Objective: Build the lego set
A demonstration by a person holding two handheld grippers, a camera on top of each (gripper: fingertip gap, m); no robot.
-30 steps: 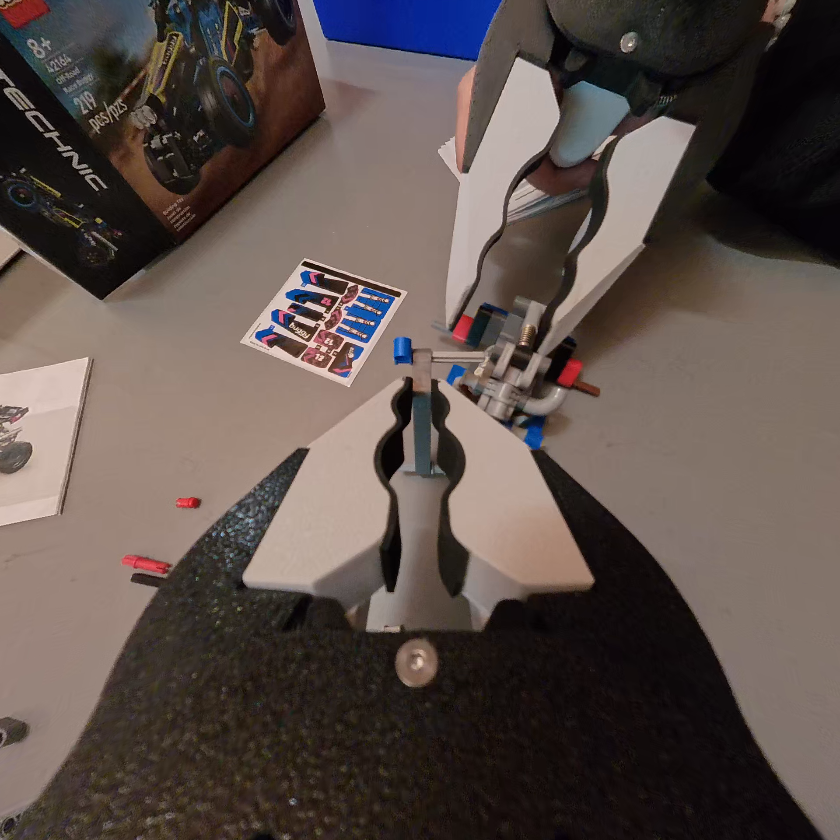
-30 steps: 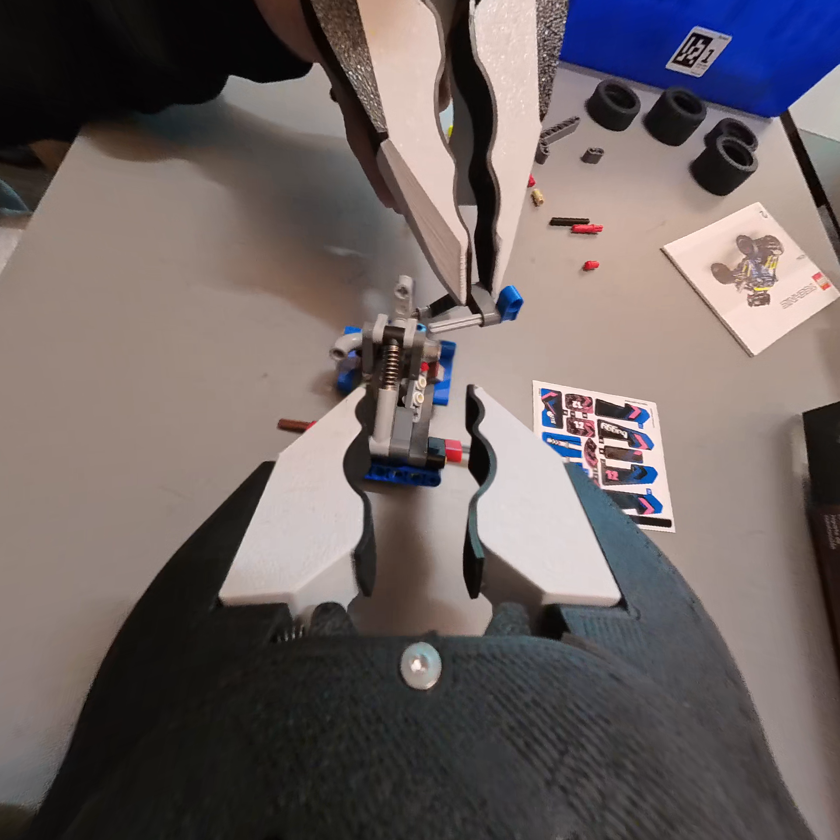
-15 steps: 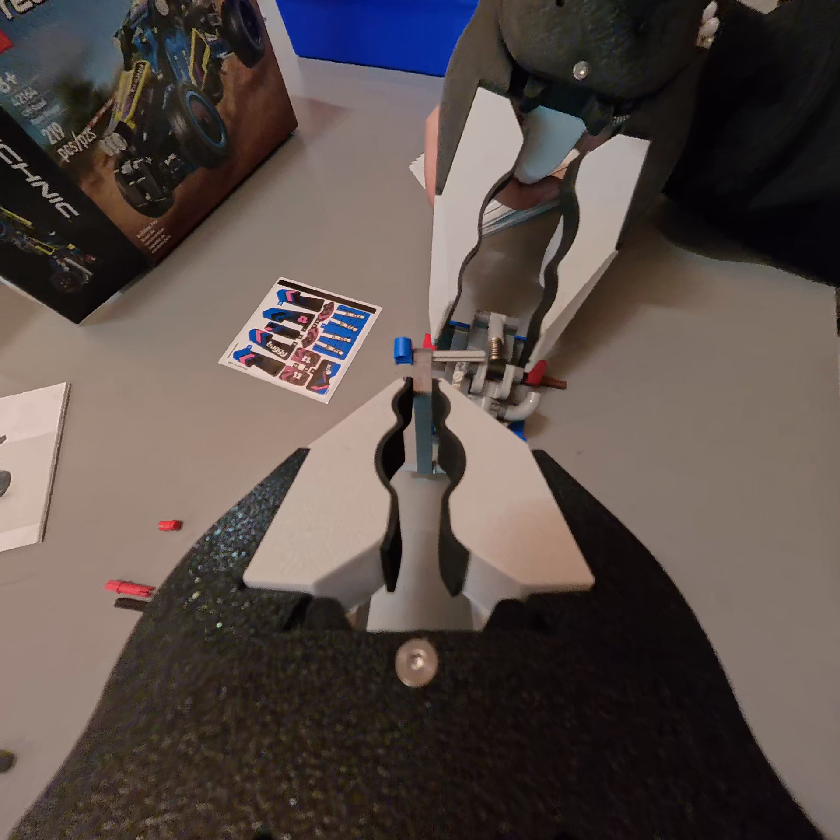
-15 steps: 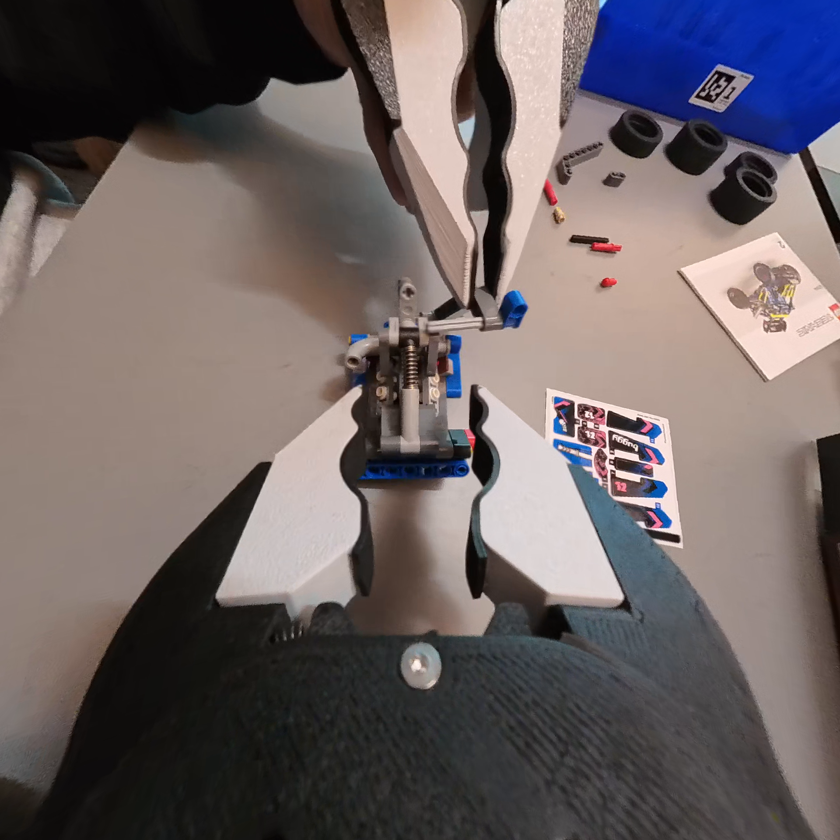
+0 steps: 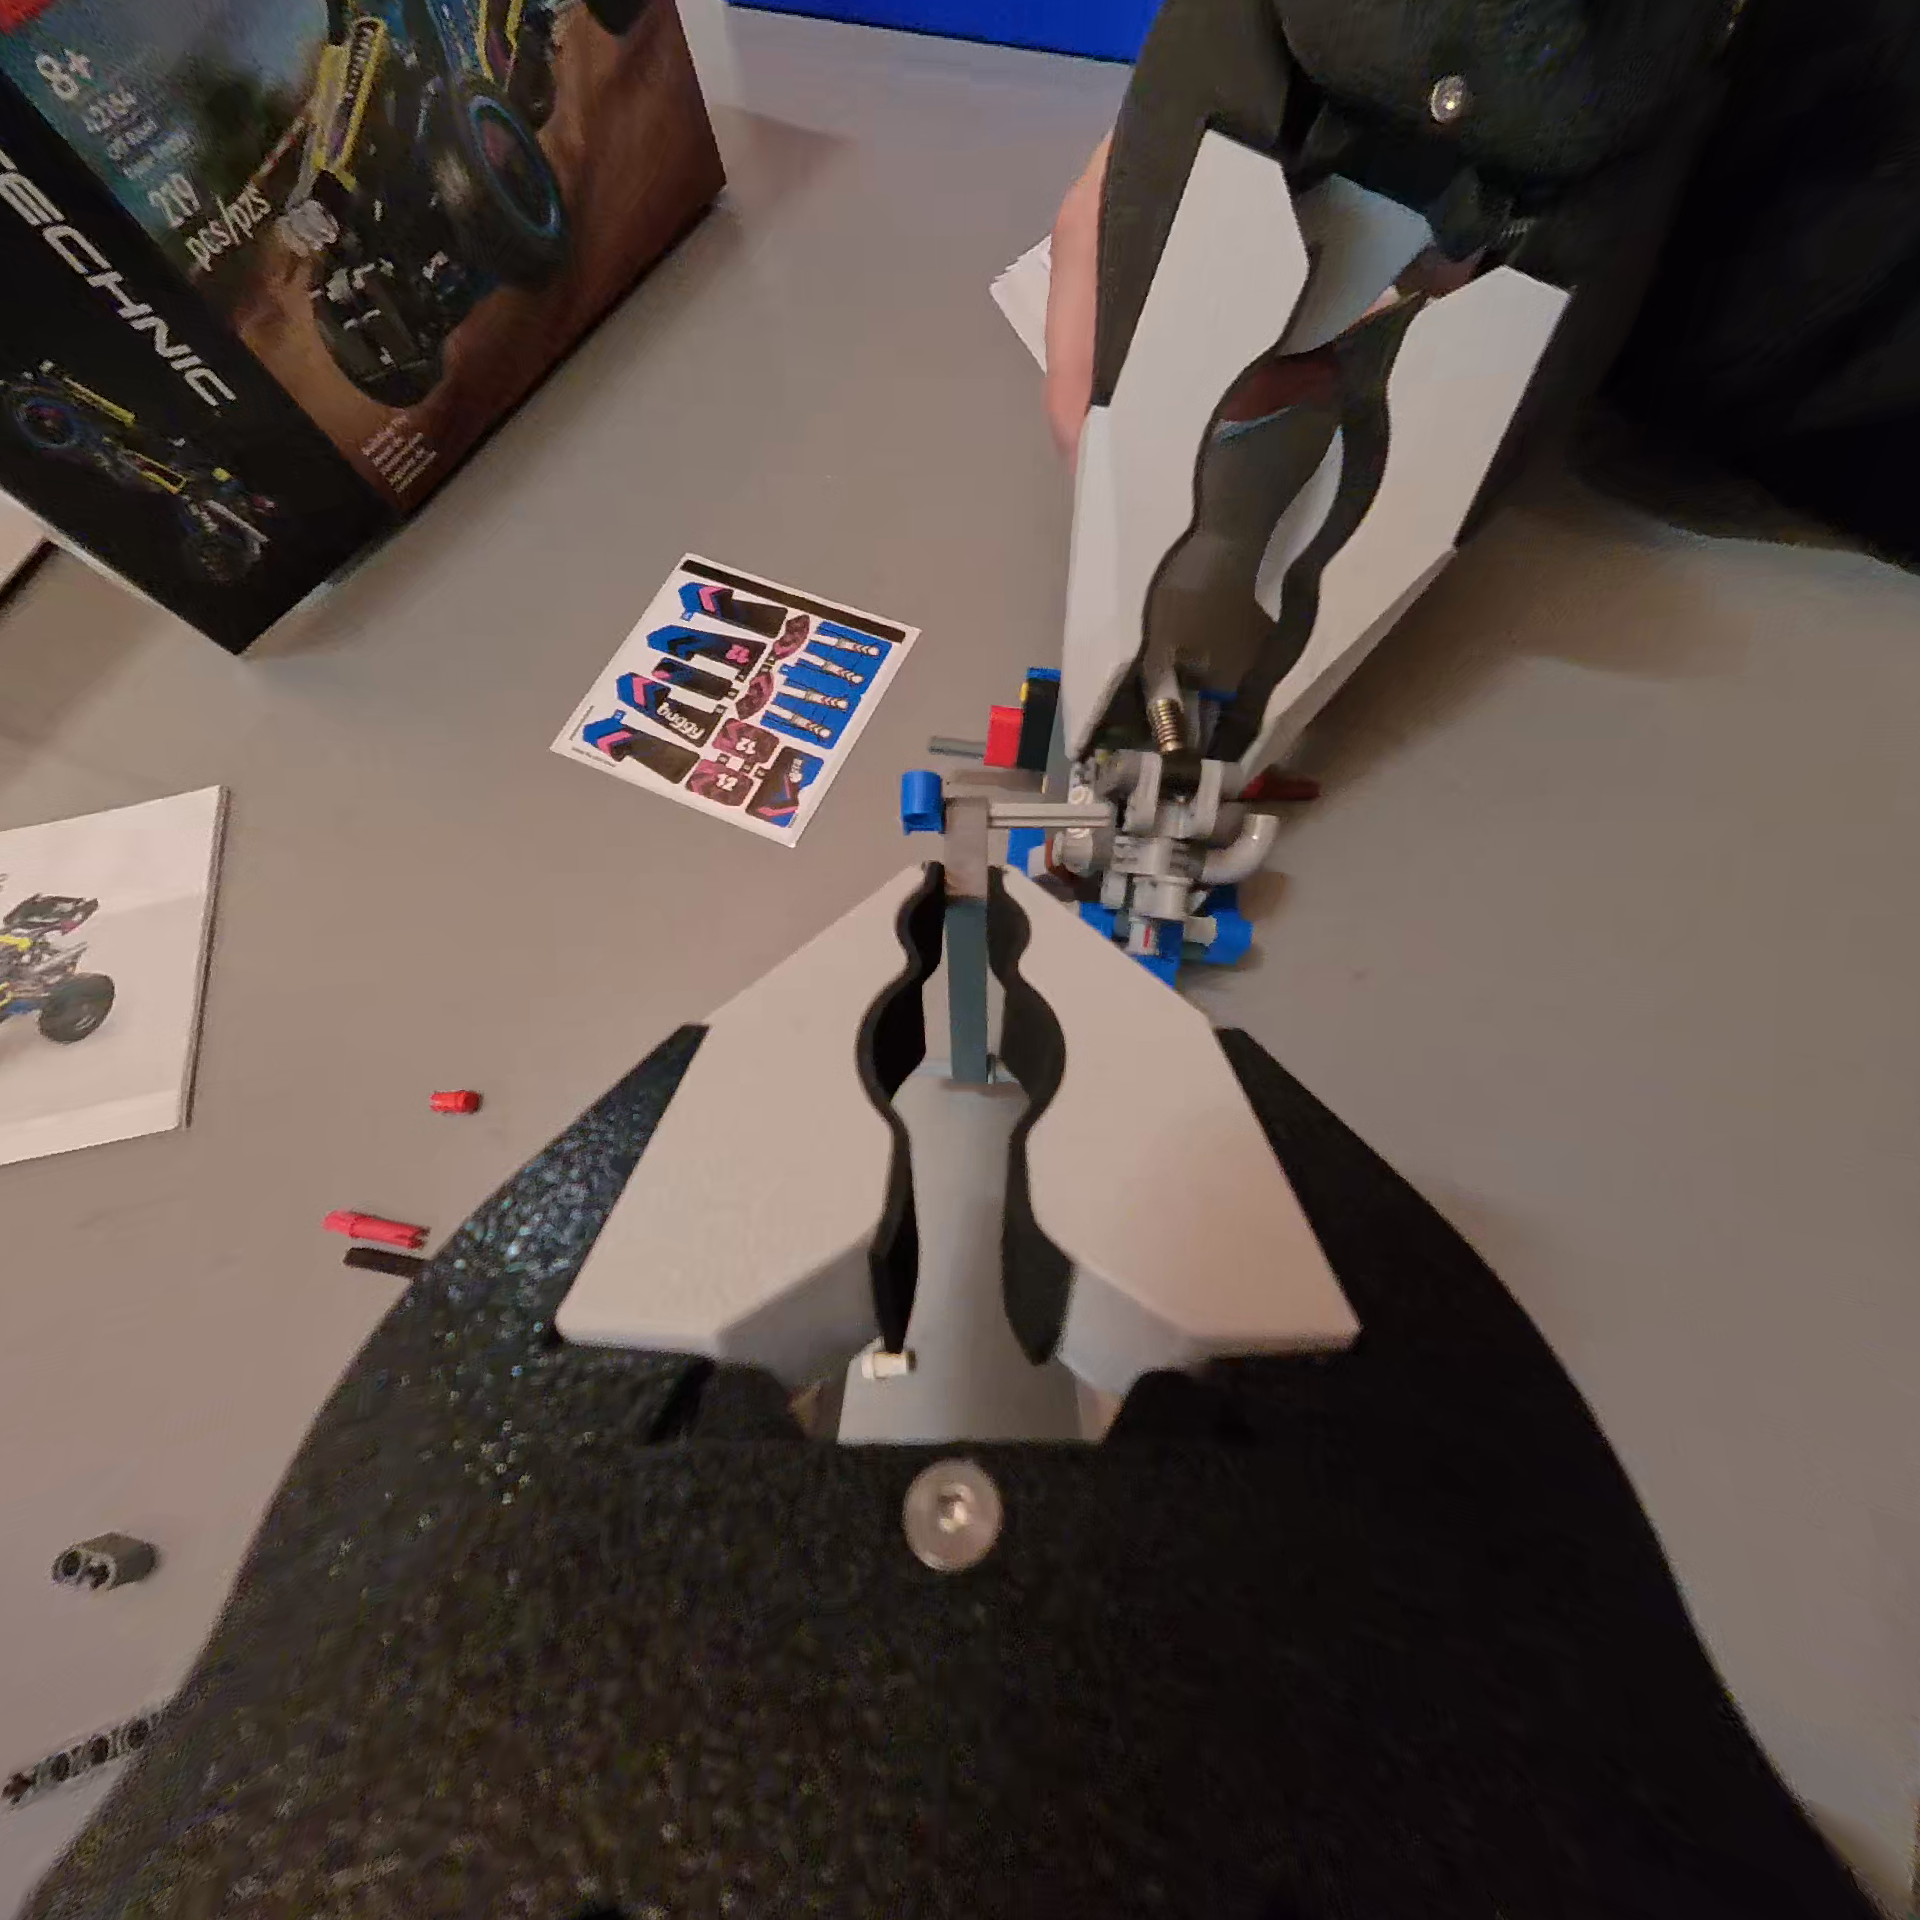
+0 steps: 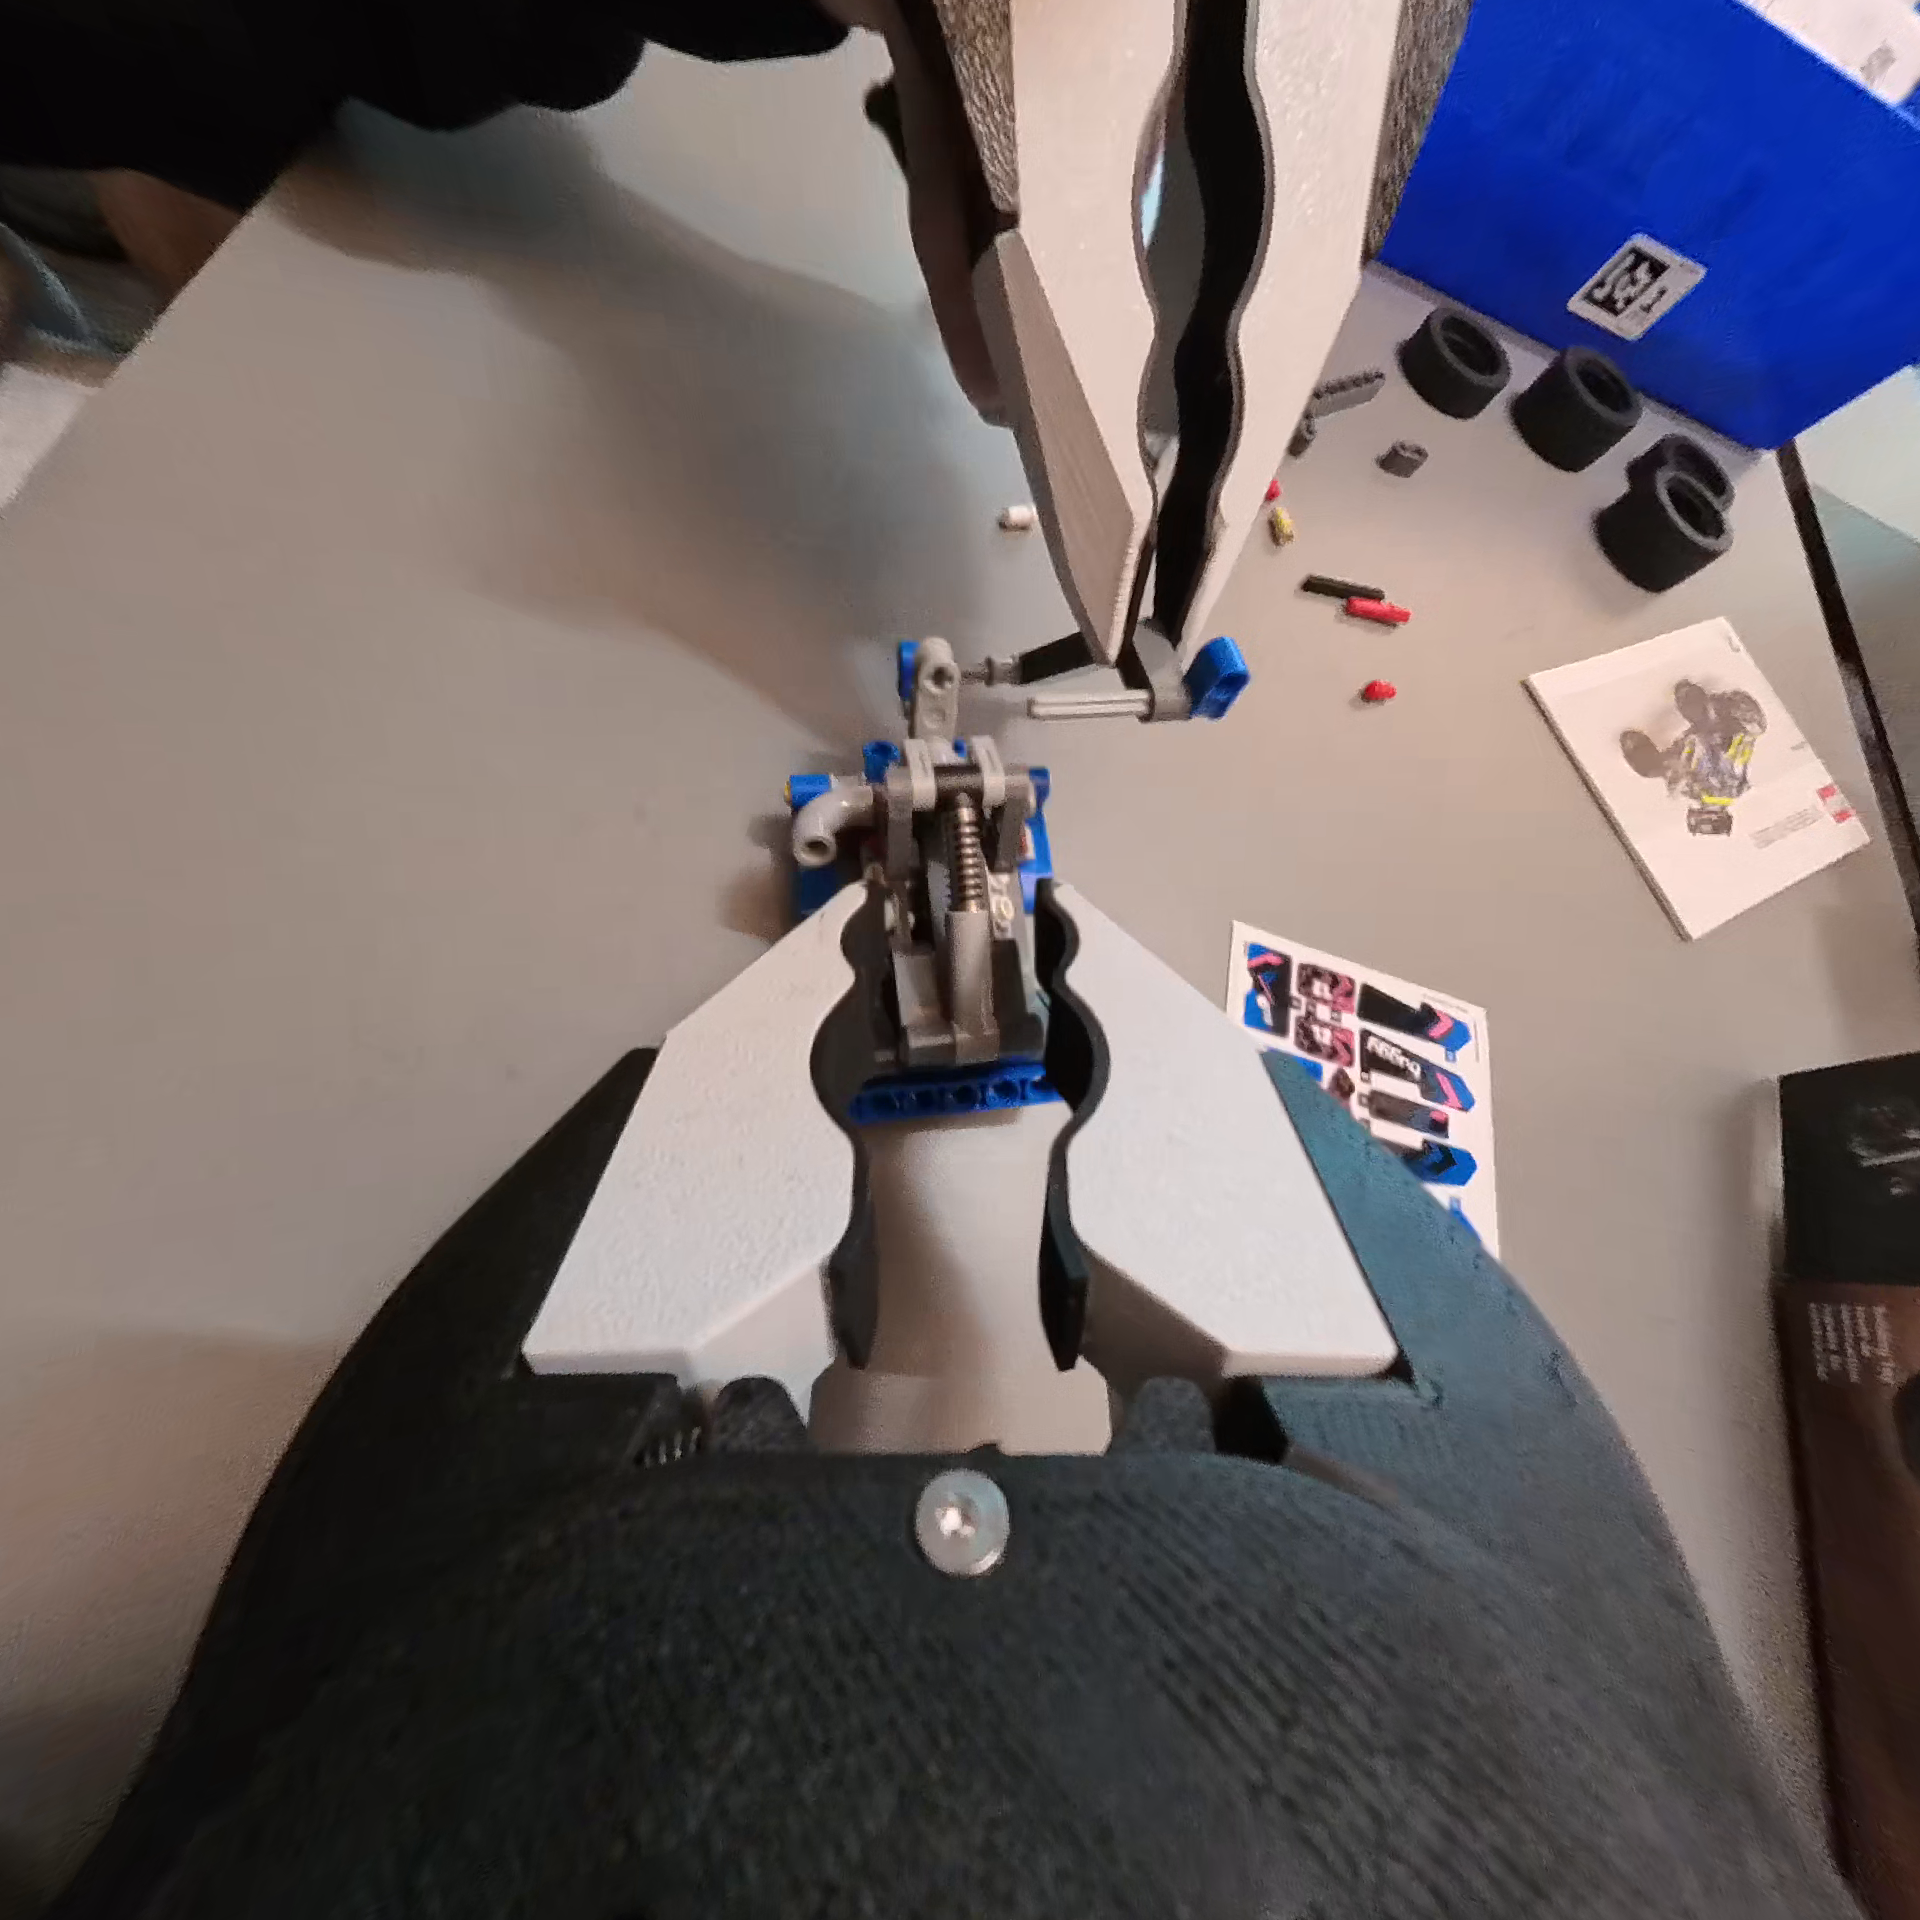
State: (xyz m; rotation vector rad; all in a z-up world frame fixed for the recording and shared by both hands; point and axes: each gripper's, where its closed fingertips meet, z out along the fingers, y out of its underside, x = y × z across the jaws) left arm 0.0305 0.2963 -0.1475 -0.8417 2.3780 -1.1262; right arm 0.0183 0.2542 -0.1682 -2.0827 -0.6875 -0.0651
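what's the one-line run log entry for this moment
step: fit axle piece | left gripper: shut on grey beam with axle | right gripper: shut around chassis on table | axle: not yet seated

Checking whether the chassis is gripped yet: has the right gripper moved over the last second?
Yes. In the right wrist view the right gripper has advanced along the assembly, now straddling its blue base that earlier lay ahead of its tips.

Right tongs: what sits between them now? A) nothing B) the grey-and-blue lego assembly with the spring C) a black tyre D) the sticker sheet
B: the right tongs straddle the lego assembly, whose spring shows between the tips, blue base on the table.
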